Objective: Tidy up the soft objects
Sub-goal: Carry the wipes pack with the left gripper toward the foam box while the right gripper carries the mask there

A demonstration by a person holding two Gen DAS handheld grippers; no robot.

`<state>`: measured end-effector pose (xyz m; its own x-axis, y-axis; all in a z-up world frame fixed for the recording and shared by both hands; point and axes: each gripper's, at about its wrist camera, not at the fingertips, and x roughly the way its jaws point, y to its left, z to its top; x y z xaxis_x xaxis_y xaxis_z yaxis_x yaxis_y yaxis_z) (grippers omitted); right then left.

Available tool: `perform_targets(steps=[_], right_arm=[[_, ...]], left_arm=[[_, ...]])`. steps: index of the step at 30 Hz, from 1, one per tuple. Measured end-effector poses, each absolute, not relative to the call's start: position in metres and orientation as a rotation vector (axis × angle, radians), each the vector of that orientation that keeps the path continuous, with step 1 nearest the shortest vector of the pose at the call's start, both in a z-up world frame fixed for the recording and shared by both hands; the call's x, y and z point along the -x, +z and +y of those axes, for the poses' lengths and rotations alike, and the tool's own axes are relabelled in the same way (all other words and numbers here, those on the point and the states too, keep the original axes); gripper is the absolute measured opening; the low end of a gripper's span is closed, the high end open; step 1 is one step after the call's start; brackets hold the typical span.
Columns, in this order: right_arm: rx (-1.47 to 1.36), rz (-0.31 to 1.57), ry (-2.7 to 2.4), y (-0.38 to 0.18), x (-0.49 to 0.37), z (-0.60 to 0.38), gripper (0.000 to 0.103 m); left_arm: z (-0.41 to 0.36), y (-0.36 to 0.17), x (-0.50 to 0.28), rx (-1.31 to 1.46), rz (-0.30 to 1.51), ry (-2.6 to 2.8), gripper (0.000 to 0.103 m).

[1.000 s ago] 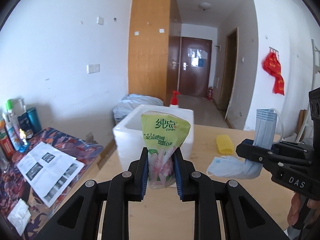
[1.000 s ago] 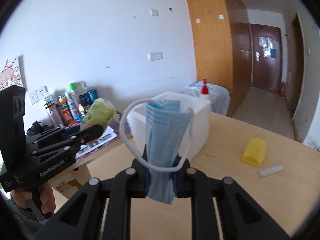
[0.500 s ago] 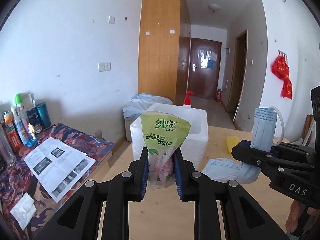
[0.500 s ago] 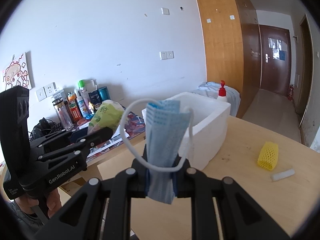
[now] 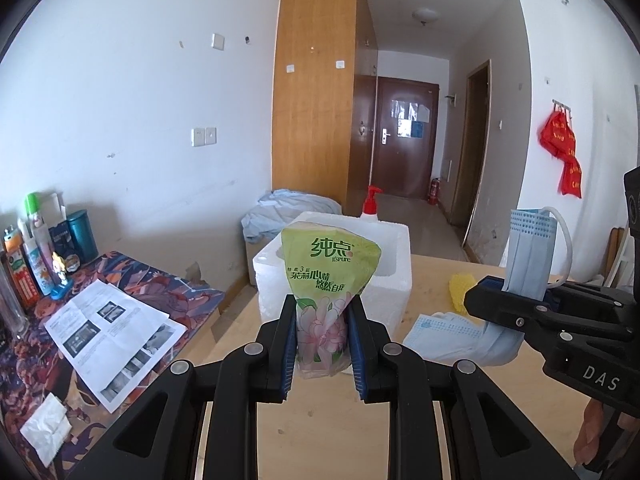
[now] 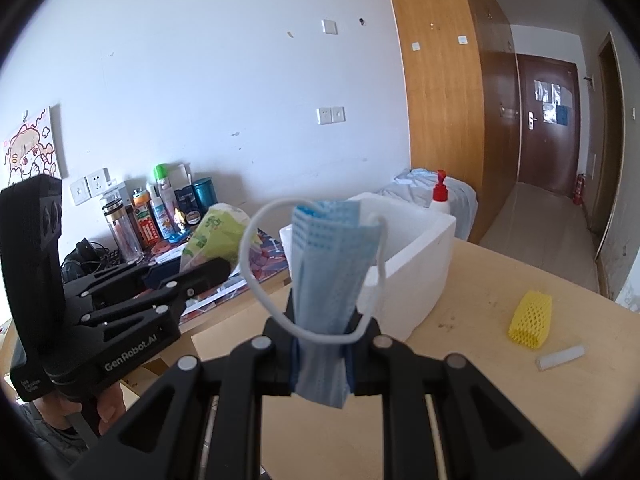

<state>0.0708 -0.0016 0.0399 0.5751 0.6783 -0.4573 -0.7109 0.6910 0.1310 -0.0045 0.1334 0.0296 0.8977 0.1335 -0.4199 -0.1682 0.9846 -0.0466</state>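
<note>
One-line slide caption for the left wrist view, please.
Left gripper clamps a green tissue pack before the white foam box; right gripper holds a blue mask.

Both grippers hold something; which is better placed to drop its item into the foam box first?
Left, probably: the left gripper holds the tissue pack directly facing the foam box; the right gripper with the mask sits off to the side.

My left claw (image 5: 323,344) covers the tissue pack's (image 5: 326,280) lower sides, and the pack hides the foam box's (image 5: 394,276) front wall and inside. The mask (image 6: 328,276) blocks that box too; bottle labels (image 6: 150,228) stay unreadable.
</note>
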Motion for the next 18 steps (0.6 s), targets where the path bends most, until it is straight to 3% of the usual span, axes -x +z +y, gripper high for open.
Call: perform_targets(steps=[18], right_arm=[[0.106, 0.458, 0.807, 0.062, -0.101, 0.022, 0.021]], left_arm=[[0.147, 0.041, -0.033, 0.078, 0.424, 0.148, 0.025]])
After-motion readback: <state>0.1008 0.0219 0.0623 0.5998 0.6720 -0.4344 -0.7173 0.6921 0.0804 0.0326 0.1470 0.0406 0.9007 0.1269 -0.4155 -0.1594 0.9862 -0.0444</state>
